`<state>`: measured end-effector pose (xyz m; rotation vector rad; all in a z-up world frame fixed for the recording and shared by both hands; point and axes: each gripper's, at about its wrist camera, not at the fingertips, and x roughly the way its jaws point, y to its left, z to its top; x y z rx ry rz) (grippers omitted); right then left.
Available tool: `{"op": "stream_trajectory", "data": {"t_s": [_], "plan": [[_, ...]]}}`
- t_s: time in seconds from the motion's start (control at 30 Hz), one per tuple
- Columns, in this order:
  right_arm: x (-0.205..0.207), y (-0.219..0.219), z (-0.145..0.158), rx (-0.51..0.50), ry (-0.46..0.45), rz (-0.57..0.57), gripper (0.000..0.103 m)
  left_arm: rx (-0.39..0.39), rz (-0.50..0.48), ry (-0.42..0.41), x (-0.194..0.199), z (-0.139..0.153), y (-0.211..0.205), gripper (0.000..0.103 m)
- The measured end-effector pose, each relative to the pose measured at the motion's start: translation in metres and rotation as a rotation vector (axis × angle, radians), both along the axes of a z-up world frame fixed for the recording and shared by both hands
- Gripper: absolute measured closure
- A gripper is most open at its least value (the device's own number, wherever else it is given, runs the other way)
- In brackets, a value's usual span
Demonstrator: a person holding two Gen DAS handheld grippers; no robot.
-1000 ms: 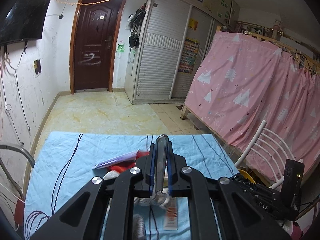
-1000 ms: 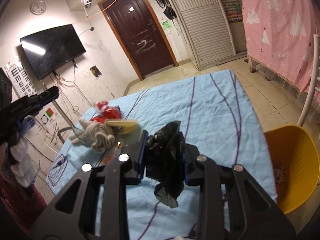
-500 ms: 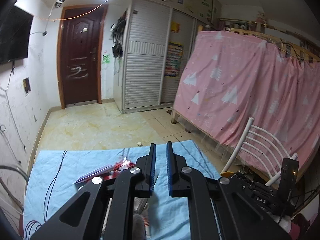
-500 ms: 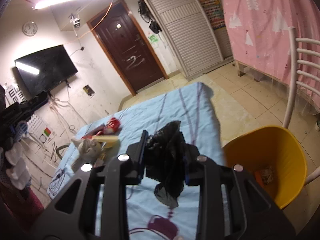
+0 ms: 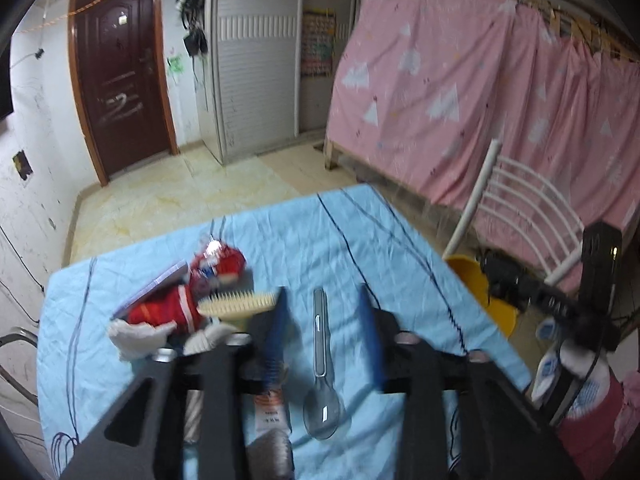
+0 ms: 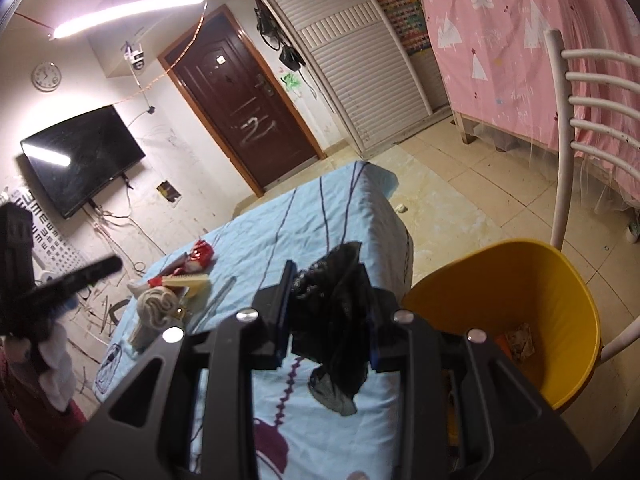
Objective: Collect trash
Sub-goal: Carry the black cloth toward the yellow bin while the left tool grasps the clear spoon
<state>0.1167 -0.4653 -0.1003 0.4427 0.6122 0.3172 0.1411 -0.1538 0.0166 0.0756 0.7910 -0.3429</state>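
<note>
My left gripper (image 5: 322, 292) hangs over the blue cloth (image 5: 360, 240), its jaws opening. A clear plastic spoon (image 5: 323, 384) lies on the cloth below the gap, and neither pad touches it. Left of it is a trash pile: a red wrapper (image 5: 176, 304), a cream comb (image 5: 240, 304), white tissue (image 5: 136, 332) and a small tube (image 5: 272, 404). My right gripper (image 6: 326, 280) is shut on a crumpled black bag (image 6: 340, 320), which dangles over the table's right edge. The yellow bin (image 6: 568, 288) stands just to its right with some scraps inside.
A white chair (image 6: 560, 120) rises behind the bin. A pink curtain (image 5: 480, 100) covers the bed frame on the right. Tiled floor, a brown door (image 6: 240, 100) and a wall television (image 6: 80, 160) lie beyond. A person's white-gloved hand (image 6: 56, 352) holds the left gripper.
A second ago the left gripper was shut on the clear spoon; now its jaws are apart and the spoon lies on the cloth. The right gripper has carried the black bag rightward, closer to the yellow bin.
</note>
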Motion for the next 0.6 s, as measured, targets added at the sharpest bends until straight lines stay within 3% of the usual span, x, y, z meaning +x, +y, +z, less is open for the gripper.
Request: {"op": "stream_trajectory", "data": {"t_s": [0.07,0.33,0.6], "plan": [[0.000,-0.004,-0.001,-0.004,0.001,-0.009,0.076,0.014,-0.012,0.021,0.000,-0.007,-0.003,0.050],[-0.003,-0.030,-0.005,0.001,0.001,-0.074,0.076,0.154,-0.116,0.128,-0.009,-0.051,-0.033,0.050],[-0.001,-0.036,-0.014,0.019,0.012,-0.075,0.076,0.205,-0.095,0.222,-0.010,-0.078,-0.023,0.050]]}}
